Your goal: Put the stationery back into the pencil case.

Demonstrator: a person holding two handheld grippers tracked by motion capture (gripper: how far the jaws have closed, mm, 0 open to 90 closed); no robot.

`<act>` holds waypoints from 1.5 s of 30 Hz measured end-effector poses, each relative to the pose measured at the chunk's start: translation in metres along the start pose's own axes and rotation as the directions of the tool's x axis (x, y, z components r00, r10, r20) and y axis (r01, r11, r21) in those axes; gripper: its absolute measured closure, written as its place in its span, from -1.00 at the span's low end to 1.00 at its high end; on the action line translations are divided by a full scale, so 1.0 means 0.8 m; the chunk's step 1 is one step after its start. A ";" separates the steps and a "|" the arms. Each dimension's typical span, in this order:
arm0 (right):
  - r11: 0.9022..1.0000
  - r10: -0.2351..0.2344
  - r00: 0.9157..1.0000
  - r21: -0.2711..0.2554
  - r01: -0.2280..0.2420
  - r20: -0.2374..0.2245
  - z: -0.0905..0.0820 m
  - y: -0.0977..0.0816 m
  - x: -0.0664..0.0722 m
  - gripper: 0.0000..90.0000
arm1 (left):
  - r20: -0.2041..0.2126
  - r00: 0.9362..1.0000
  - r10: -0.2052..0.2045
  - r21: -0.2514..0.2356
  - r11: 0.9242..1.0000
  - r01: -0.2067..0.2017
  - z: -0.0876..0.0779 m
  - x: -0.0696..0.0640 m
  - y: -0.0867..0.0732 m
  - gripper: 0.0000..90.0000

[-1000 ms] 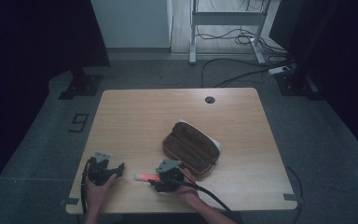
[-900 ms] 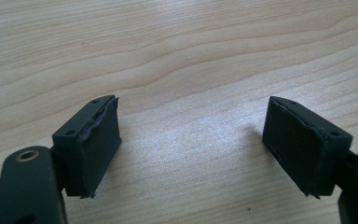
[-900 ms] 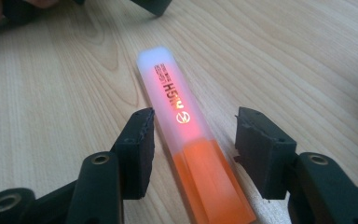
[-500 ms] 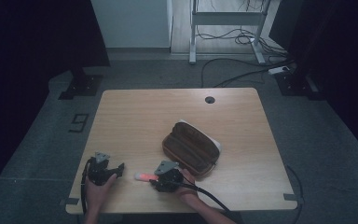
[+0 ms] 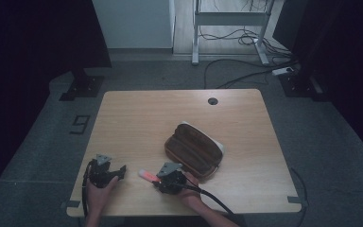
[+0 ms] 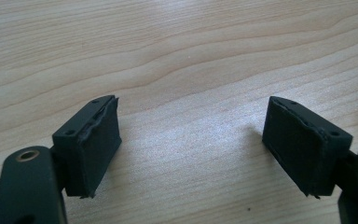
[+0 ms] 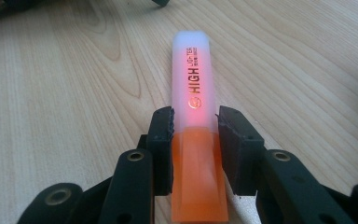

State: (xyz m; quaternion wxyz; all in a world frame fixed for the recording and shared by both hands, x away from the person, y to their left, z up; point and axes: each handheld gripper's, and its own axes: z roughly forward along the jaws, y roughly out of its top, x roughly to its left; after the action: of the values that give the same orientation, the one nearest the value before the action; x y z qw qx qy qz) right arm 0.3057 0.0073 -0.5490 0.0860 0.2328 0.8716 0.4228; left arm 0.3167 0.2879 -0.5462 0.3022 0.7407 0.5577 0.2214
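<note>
Right gripper (image 7: 195, 140): its jaws had just been closing, and both pads pressed on the sides of the orange highlighter (image 7: 195, 116), at the place where the orange body meets the frosted cap.
Highlighter: it lay flat on the wooden table (image 5: 137, 123), cap pointing away from the right gripper; in the high view the highlighter (image 5: 147, 175) was a little left of the pencil case (image 5: 193, 150), near the front edge.
Right gripper in the high view (image 5: 159, 181): it was just left of the front end of the pencil case, held by the person's right hand (image 5: 189, 189).
Left gripper (image 6: 191, 154): its jaws stood wide apart, with only bare wood between them.
Left gripper in the high view (image 5: 118, 171): it was well left of the pencil case, beyond the highlighter, low over the table.
Pencil case: brown, long, lying diagonally near the middle of the table.
</note>
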 end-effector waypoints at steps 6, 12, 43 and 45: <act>0.999 0.008 1.000 -0.041 -0.008 -0.007 -0.015 0.005 -0.004 0.46 | 0.000 1.000 0.000 0.000 1.000 0.000 0.000 0.000 0.000 -0.58; 0.996 0.021 1.000 -0.082 -0.021 -0.004 -0.038 0.011 -0.012 0.46 | 0.000 1.000 0.000 0.000 1.000 0.000 0.000 0.000 0.000 -0.58; 0.976 0.098 0.993 -0.201 -0.084 0.063 -0.122 0.008 -0.067 0.46 | 0.000 1.000 -0.001 0.000 1.000 0.001 0.000 0.000 0.000 -0.58; 0.975 0.100 0.992 -0.205 -0.084 0.070 -0.125 0.008 -0.070 0.46 | 0.000 1.000 -0.001 0.000 1.000 0.001 0.000 0.000 0.000 -0.58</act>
State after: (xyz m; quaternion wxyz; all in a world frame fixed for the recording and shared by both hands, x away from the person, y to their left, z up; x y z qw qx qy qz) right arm 0.3222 -0.0859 -0.4842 0.1244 0.2798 0.8084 0.5027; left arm 0.3167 0.2879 -0.5462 0.3023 0.7405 0.5580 0.2213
